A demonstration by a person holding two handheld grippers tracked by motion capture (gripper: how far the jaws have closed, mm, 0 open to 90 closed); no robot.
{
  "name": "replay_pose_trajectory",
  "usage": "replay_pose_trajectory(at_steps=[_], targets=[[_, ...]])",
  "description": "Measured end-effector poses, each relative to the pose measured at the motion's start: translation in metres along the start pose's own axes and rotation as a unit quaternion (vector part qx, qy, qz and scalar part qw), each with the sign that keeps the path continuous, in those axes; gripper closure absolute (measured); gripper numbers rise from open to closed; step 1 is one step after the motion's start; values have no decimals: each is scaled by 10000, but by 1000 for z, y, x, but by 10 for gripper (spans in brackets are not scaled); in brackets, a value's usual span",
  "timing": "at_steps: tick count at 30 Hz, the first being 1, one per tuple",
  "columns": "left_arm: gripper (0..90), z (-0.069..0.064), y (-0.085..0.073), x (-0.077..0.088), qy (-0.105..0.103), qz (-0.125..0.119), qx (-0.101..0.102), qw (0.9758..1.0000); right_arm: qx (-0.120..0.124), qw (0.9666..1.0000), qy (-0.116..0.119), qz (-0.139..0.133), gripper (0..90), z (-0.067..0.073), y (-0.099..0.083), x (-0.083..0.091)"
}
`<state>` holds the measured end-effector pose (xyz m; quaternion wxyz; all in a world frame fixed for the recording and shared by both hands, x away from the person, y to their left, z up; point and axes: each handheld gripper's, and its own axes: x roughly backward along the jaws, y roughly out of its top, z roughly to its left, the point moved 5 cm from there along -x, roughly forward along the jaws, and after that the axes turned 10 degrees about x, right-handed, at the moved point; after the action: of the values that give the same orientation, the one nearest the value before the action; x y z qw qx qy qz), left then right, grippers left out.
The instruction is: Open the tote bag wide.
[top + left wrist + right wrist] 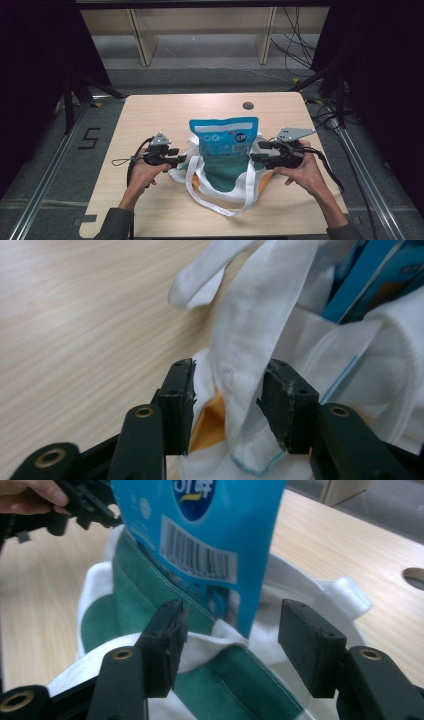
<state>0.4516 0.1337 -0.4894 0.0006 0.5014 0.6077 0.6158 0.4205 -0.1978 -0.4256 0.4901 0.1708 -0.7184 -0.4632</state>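
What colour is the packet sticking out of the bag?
Blue packet, with a barcode; clearest in the right gripper view.

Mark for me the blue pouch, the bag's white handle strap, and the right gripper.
blue pouch (pixel 223 135), high view, middle of its printed face.
white handle strap (pixel 250 335), left gripper view, flat of the strap above the jaws.
right gripper (pixel 230 645), right gripper view, midway between its fingertips.

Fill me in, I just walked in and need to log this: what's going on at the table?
A person holds tongs in each hand at a white and green cloth tote bag on the light wooden table. A blue plastic pouch with a barcode stands inside the bag. The left tongs are open around a white strap; the right tongs are open at the bag's rim.
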Motion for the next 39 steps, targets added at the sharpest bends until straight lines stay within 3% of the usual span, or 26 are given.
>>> replay_pose_trajectory(at_steps=[1,2,4,6,7,9,11,12,14,16,17,18,20,21,24,25,27,29,31,33,34,35,36,39], targets=[[550,-1,3,-1,2,-20,-45,10000,-60,9999,73,35,427,1,1,0],[546,-3,6,-2,2,-98,37,9999,-135,9998,107,65,425,1,2,0],[551,-4,11,-3,-83,-81,-37,9999,-106,9998,170,17,423,2,7,-1],[551,-6,16,-6,-83,-106,6,9999,35,9997,201,156,409,4,8,-8],[554,-10,19,-11,-116,-208,104,9997,49,9992,203,349,409,7,5,-17],[570,-11,22,-15,-227,-152,25,9996,49,9975,266,660,410,10,0,-25],[574,-11,23,-18,-228,-131,-24,9997,84,9967,293,752,407,11,-3,-28],[585,-13,25,-22,-239,-235,48,9994,118,9960,290,842,409,12,-5,-28],[589,-11,32,-31,-229,-312,95,9992,263,9957,272,848,450,12,-7,-28],[639,-9,35,-32,-261,-400,150,9987,434,9943,316,920,555,12,-10,-27],[639,-7,37,-32,-325,-428,207,9983,434,9943,316,920,555,12,-10,-27],[686,-5,39,-33,-317,-497,288,9978,390,9946,283,920,618,12,-13,-26],[791,-2,43,-37,-293,-456,306,9981,570,9932,410,930,771,14,-19,-18],[816,-1,44,-38,-279,-435,300,9982,658,9928,442,892,801,16,-21,-15],[853,2,45,-40,-173,-322,226,9991,762,9932,398,780,822,19,-24,-11],[857,5,46,-42,-62,-214,222,9995,846,9929,389,741,826,26,-23,-5],[860,8,46,-43,-14,-198,241,9995,905,9917,415,817,827,32,-23,-1],[861,12,45,-47,0,-186,477,9987,1064,9897,479,828,829,40,-22,5],[864,19,42,-51,116,-42,526,9985,1002,9893,519,927,829,49,-29,6],[865,25,38,-57,236,71,549,9982,1063,9872,614,1019,829,56,-42,0],[864,27,35,-60,266,152,548,9980,935,9883,593,1047,829,58,-49,-3],[865,31,31,-68,312,275,595,9974,868,9868,636,1212,833,64,-66,-15],[865,31,31,-68,312,275,595,9974,868,9868,636,1212,833,64,-66,-15],[864,33,25,-78,376,364,687,9963,751,9826,759,1519,836,74,-90,-36]])
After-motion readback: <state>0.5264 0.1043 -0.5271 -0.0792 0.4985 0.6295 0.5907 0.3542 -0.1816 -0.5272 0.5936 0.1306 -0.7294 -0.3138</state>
